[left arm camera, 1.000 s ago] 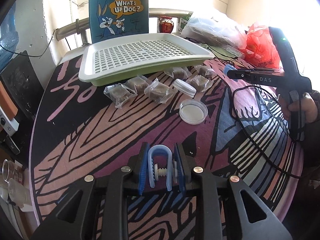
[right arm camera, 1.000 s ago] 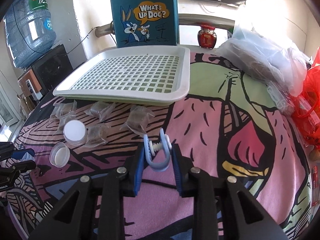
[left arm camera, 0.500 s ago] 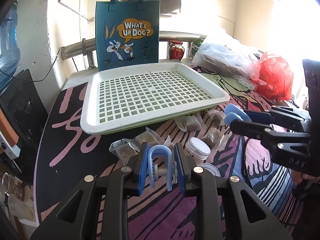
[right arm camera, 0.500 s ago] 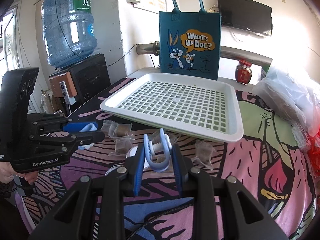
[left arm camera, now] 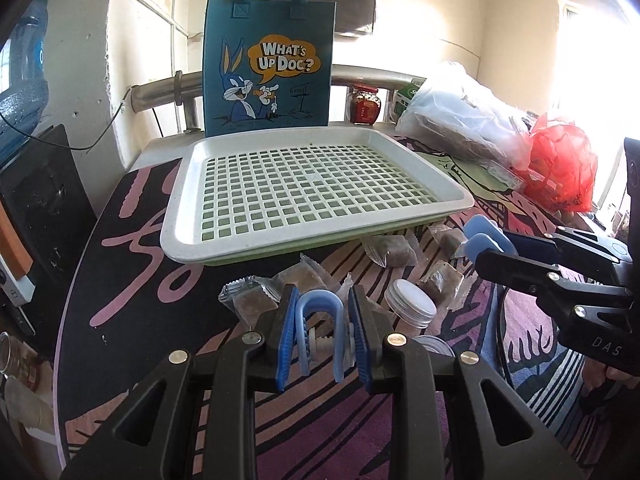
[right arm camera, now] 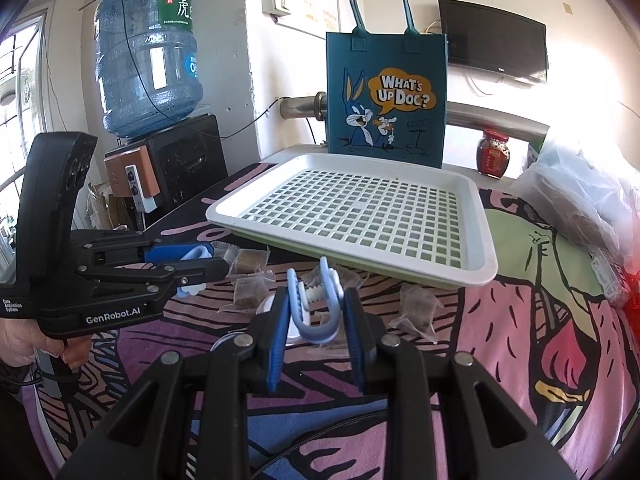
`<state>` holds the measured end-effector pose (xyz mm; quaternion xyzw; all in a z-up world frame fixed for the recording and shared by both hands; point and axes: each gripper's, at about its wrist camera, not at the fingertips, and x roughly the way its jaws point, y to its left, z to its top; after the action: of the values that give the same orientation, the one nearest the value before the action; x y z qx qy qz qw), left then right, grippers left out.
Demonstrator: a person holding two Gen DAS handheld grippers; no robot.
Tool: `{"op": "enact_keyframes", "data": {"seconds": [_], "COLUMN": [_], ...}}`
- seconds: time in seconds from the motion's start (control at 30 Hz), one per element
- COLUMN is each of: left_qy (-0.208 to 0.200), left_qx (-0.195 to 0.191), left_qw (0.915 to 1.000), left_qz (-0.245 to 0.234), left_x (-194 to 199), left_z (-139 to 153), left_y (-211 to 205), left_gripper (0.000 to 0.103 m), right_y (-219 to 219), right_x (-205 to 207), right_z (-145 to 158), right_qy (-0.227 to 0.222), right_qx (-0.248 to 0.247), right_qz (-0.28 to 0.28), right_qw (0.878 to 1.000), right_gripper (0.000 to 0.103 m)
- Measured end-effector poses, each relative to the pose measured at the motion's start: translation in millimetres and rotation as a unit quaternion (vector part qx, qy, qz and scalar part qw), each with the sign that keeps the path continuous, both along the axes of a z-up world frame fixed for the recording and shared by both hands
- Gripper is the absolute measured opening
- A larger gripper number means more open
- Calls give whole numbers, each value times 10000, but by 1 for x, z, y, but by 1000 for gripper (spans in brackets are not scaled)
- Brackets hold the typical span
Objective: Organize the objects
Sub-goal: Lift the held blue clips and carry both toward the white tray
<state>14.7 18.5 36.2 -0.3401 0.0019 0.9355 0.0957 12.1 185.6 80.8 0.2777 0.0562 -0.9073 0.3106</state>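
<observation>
A white slotted tray (left arm camera: 320, 236) (right arm camera: 486, 256) sits on the patterned table, with nothing in it. In front of it lie several clear packets of brown cubes (left arm camera: 256, 300) (right arm camera: 250, 260) and a small round tin with a white lid (left arm camera: 410, 308). My left gripper (left arm camera: 320, 336) is shut on a light blue clip (left arm camera: 320, 304) above the packets. My right gripper (right arm camera: 316, 320) is shut on a second light blue clip (right arm camera: 316, 292). Each gripper also shows in the other's view: the right (left arm camera: 482, 240) and the left (right arm camera: 196, 256).
A blue "What's Up Doc?" bag (left arm camera: 268, 72) stands behind the tray. A red jar (left arm camera: 364, 104), clear plastic bags (left arm camera: 460, 120) and a red bag (left arm camera: 560, 164) crowd the back right. A water bottle (right arm camera: 148, 56) stands at the left. A clear round lid (left arm camera: 432, 344) lies by the tin.
Both grippers have risen and moved forward toward the packets and tray, still holding their clips. They now sit close side by side.
</observation>
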Motion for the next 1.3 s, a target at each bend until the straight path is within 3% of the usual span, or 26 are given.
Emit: {"op": "enact_keyframes", "data": {"seconds": [1.3], "left_qy": [58], "left_qx": [-66], "left_qw": [10000], "left_qz": [-16], "left_x": [1], "left_z": [2], "left_y": [3], "left_gripper": [24], "right_y": [8], "right_x": [-1], "right_z": [2], "right_qy": [19], "right_qx": [-211], "right_qz": [-43], "right_qw": [9998], "right_gripper": [26]}}
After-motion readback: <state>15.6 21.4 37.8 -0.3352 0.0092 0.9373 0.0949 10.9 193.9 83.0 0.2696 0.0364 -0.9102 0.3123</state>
